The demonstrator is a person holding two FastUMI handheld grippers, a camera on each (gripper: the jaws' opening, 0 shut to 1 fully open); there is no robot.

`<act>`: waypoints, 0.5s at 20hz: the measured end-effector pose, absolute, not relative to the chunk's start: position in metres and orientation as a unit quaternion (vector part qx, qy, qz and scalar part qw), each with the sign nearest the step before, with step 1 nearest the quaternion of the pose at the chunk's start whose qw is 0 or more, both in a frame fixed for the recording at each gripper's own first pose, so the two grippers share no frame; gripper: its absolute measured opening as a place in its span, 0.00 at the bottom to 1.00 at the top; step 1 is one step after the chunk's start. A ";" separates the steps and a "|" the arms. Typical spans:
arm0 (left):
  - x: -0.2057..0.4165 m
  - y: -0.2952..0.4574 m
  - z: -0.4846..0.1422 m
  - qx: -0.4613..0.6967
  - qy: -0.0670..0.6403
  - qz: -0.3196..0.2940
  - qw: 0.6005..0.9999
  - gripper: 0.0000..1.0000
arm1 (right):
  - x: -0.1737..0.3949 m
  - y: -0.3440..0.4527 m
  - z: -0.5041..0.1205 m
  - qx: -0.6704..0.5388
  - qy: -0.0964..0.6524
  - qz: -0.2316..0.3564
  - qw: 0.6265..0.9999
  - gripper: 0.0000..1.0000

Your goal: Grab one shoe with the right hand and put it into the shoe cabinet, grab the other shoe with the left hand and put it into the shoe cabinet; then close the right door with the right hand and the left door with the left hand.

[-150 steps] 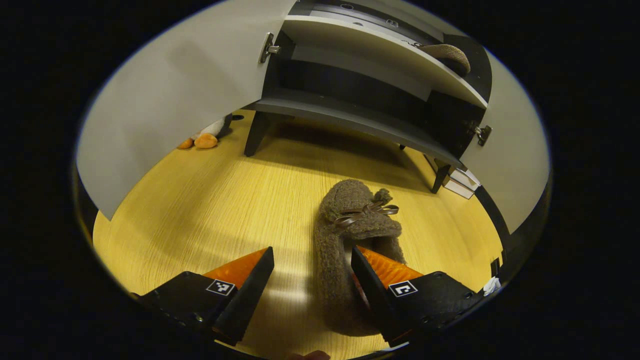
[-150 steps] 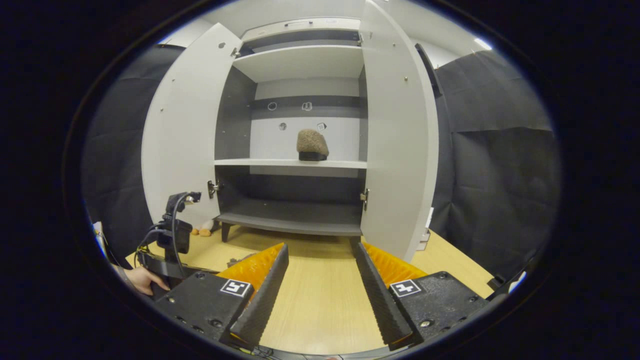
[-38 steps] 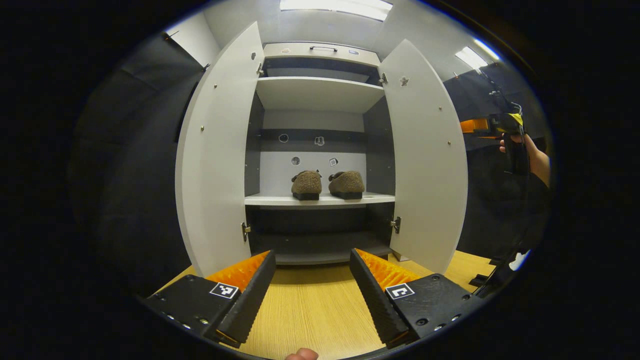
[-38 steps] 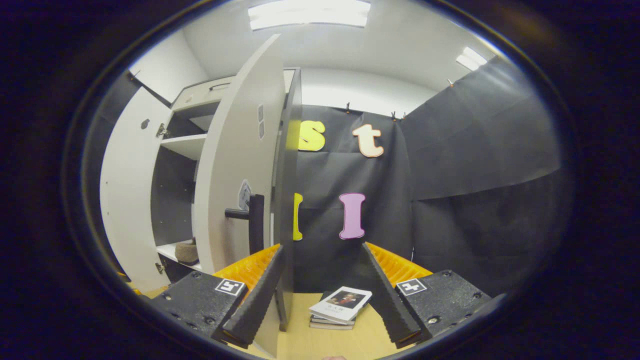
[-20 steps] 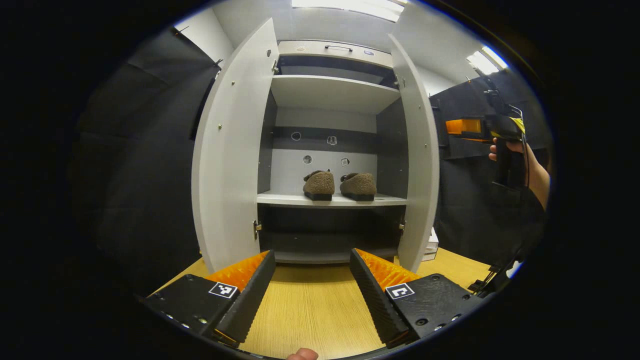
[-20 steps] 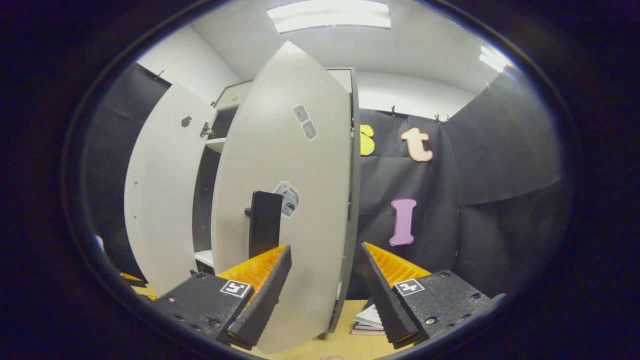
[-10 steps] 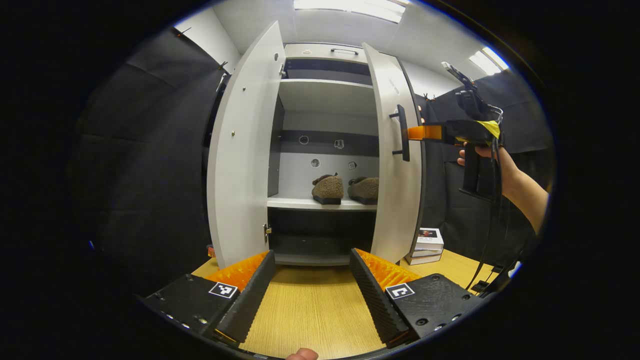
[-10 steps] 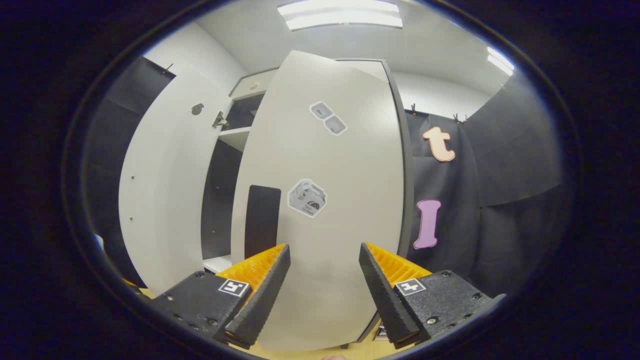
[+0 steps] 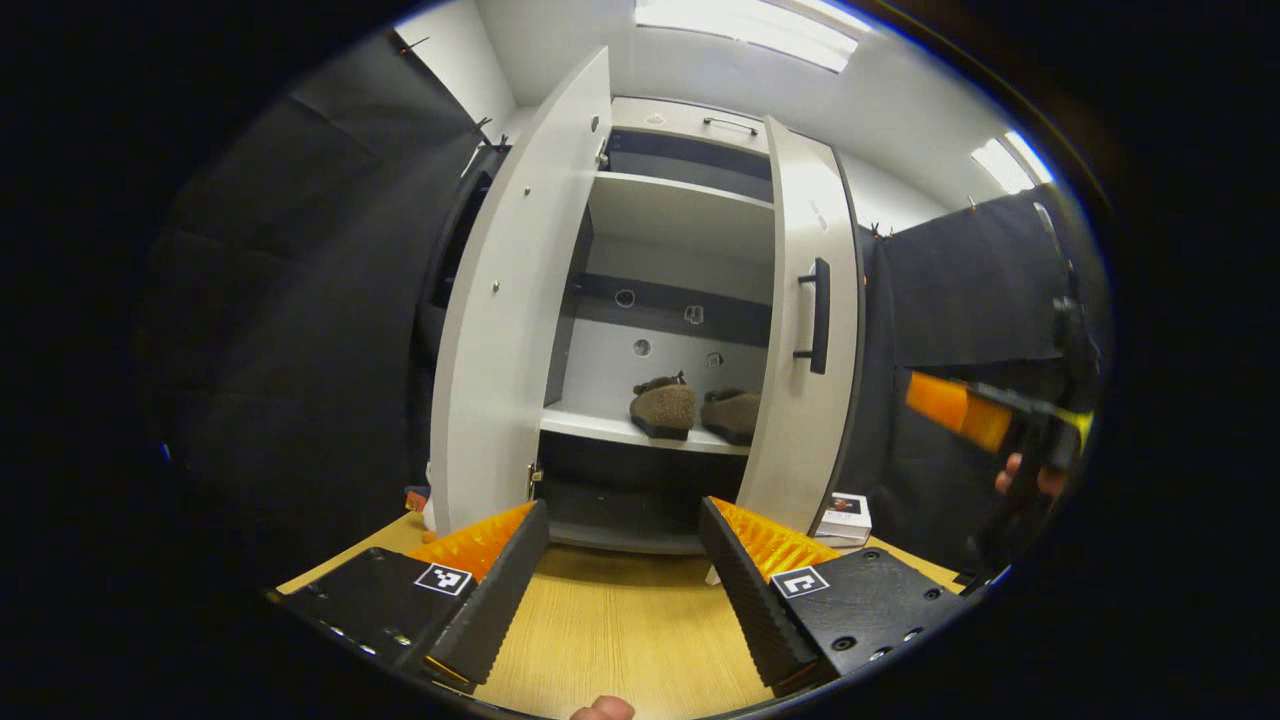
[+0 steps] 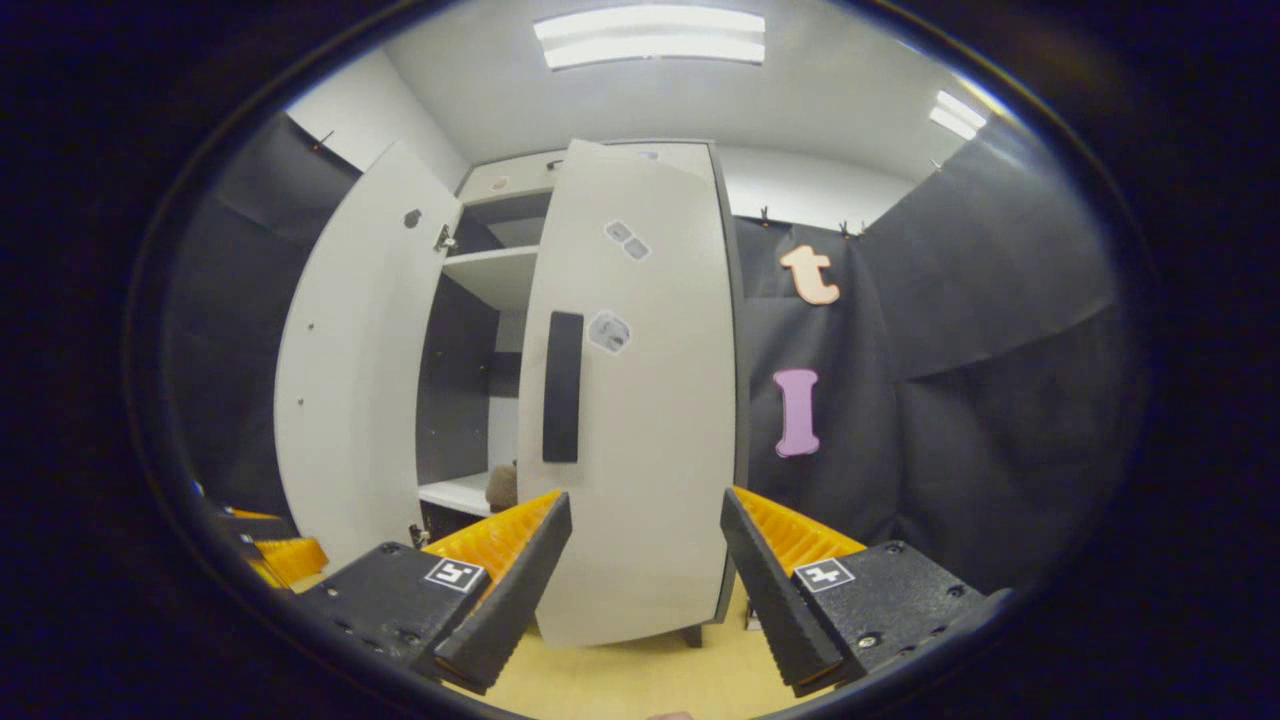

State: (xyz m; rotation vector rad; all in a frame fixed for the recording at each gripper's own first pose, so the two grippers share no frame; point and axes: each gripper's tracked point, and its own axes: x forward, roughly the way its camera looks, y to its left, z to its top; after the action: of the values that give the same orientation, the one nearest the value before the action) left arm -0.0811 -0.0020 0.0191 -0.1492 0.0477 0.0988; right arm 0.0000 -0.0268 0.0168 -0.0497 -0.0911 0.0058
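So both shoes (image 9: pixel 665 407) sit side by side on the middle shelf (image 9: pixel 610 428) of the shoe cabinet (image 9: pixel 680 130), and we're into the doors. Far left, the left door (image 9: pixel 500 330) stands wide open, untouched. The left hand-held gripper (image 9: pixel 622 580) hovers low over the counter (image 9: pixel 610 640), fingers apart, holding nothing. Moving right, the right door (image 10: pixel 640 400) is swung nearly shut, though from this angle I can't quite tell whether it's fully seated. The right hand-held gripper (image 10: pixel 645 575) is clear of it, fingers apart and empty. Next up, I'd say: get the left one round behind that open panel and push it home.
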 end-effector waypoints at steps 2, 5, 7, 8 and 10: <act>-0.078 0.000 0.029 -0.080 0.012 0.046 0.996 0.93 | -0.006 -0.022 -0.042 -0.025 0.002 0.007 1.000 0.98; -0.090 0.034 0.046 -0.076 -0.023 0.099 0.992 0.93 | -0.018 -0.021 -0.082 -0.012 0.032 0.003 0.999 0.98; -0.099 0.090 0.081 -0.054 -0.073 0.171 0.981 0.92 | -0.027 -0.024 -0.085 -0.018 0.033 -0.007 0.999 0.98; -0.102 0.111 0.097 -0.043 -0.086 0.188 0.977 0.92 | -0.030 -0.027 -0.083 -0.022 0.030 -0.011 0.999 0.98; -0.095 0.148 0.123 -0.029 -0.106 0.211 0.971 0.92 | -0.034 -0.026 -0.082 -0.021 0.035 -0.006 0.999 0.98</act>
State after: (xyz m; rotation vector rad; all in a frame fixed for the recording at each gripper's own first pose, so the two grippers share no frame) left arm -0.0952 0.1481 0.1227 -0.0583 -0.2143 0.4264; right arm -0.0337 -0.0263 -0.0823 -0.0427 0.0700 -0.0112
